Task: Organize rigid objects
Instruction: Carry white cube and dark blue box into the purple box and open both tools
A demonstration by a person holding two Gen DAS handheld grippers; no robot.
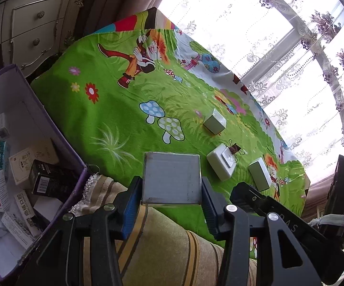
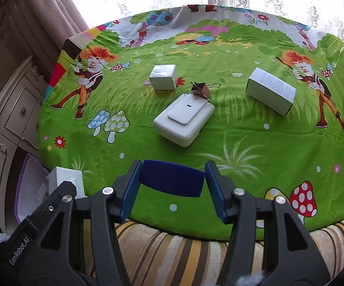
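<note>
Both grippers loaded, held over the near edge of the green cloth (image 2: 148, 143).
Left gripper (image 1: 172, 191) clamps a white box (image 1: 171, 178) between both pads. Right gripper (image 2: 172, 187) pinches a blue card (image 2: 172, 177), jaws moderately wide. Only the left view shows the purple bin (image 1: 74, 157) of cartons; the right view shows the white device (image 2: 184, 121) more clearly.

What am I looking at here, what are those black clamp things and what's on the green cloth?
Each picture comes from a camera on a handheld two-finger gripper, looking along its fingers. The left view shows the left gripper shut on a white box, beside a purple storage box full of small cartons. The right view shows the right gripper holding a dark blue object. On the cartoon cloth lie a white cube box, a white flat device with a binder clip at its far end, and a long white carton.
</note>
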